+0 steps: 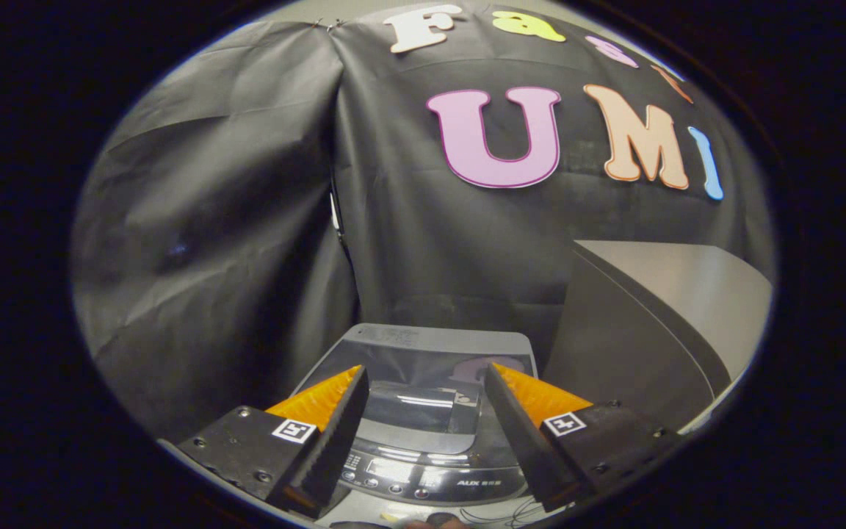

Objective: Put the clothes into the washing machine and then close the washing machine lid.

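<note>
The gripper (427, 378) is open and its fingers (335, 433) hold nothing. Between and below them sits the washing machine (430, 353), its lid (423, 404) closed and its control panel (423, 477) nearest. A grey cabinet (651, 323) stands just beside it on the right.
</note>
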